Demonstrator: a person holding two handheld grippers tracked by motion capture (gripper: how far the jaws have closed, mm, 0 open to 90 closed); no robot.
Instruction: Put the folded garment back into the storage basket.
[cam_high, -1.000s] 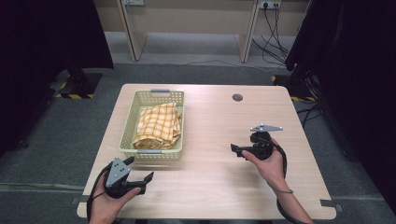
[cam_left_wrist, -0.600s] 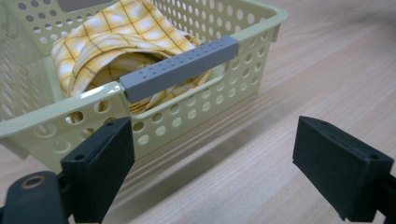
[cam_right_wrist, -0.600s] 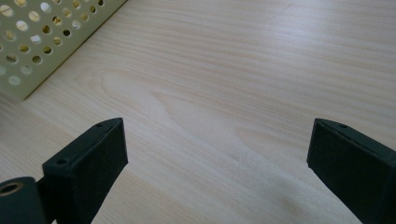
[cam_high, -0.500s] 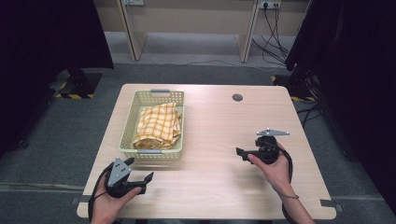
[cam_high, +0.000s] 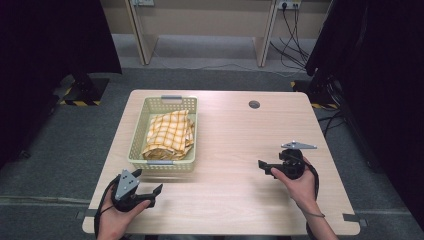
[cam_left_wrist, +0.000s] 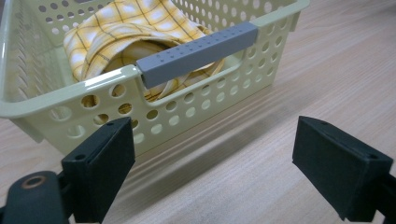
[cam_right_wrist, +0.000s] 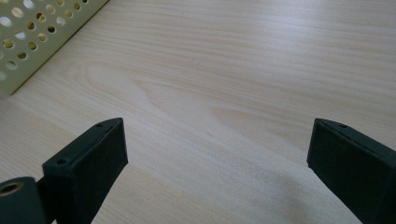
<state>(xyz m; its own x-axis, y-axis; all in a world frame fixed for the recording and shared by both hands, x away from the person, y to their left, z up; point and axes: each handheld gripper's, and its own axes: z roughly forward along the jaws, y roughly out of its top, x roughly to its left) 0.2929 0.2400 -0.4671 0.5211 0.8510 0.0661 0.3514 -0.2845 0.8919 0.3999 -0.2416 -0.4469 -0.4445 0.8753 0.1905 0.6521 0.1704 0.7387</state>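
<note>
Now both sets of jaws stand wide apart and hold nothing, with the cloth lying in the basket.

Starting at the left gripper (cam_high: 150, 191), its black jaws gape near the table's front left corner, aimed at the near wall and grey handle (cam_left_wrist: 198, 52) of the pale green perforated plastic basket (cam_high: 137, 145), close but not touching. Inside lies the folded yellow-and-white checked cloth (cam_high: 169, 135). Since a second ago the right gripper (cam_high: 265, 168) has drawn back toward the person and to the right, well apart from the basket, hovering over bare light wooden table (cam_high: 235, 135); the left has scarcely moved. I'd judge the cloth is stowed and the hands are retiring. No brand, label or writing is readable anywhere.
</note>
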